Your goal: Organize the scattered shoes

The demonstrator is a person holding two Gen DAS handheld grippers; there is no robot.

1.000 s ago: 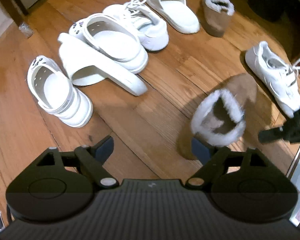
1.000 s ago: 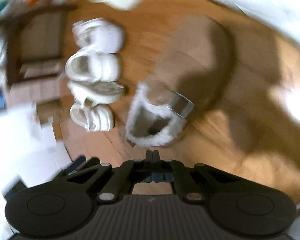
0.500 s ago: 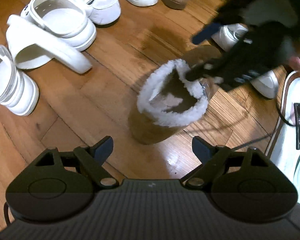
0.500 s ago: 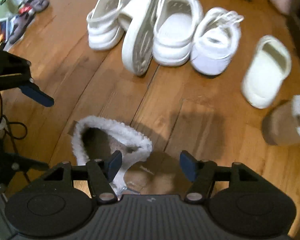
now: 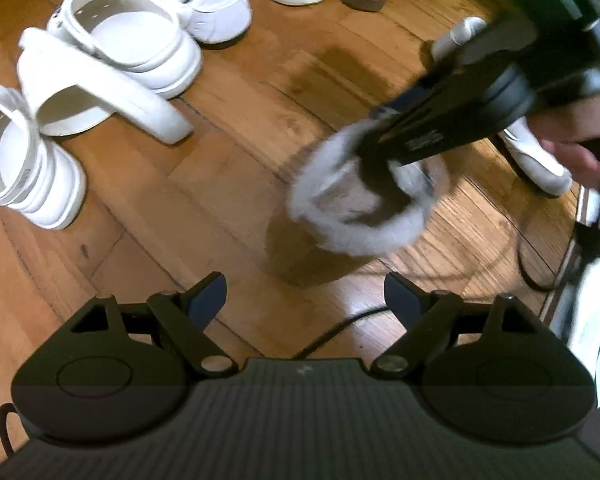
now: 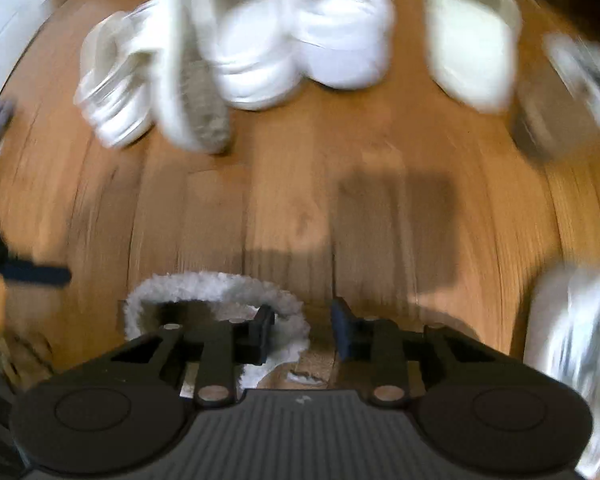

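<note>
Left wrist view: the left gripper (image 5: 305,294) hangs over the glossy wooden plank floor (image 5: 236,120), its 2 dark blue-padded fingers spread wide with nothing between them. Just ahead of it stands the tan suede slipper (image 5: 364,208), its opening ringed by a thick fluffy white fleece collar, blurred by motion. The black right gripper (image 5: 380,168) reaches into that opening from the right, held by a hand (image 5: 572,140); small white lettering on its side is too smeared to read. Half a second ago the slipper sat lower and left in this view and was sharp. At upper left are smooth white moulded shoes: a perforated strapped clog (image 5: 24,160), an overturned slide (image 5: 96,96) leaning on a second clog (image 5: 132,36), and a laced sneaker (image 5: 208,4). A thin black cable (image 5: 340,324) crosses the floor near the fingers.

Right wrist view: heavily blurred. The right gripper's jaws are closing, 1 finger inside the fleece collar and the other outside over the tan upper, so the slipper's wall sits between them; whether the pads already press it I cannot tell. Half a second ago these fingers stood much wider apart. Across the top the white shoes run in a row, the overturned slide (image 6: 192,92) showing a grey ribbed sole. A second tan fleece-lined slipper (image 6: 560,100) lies at far right.
</note>
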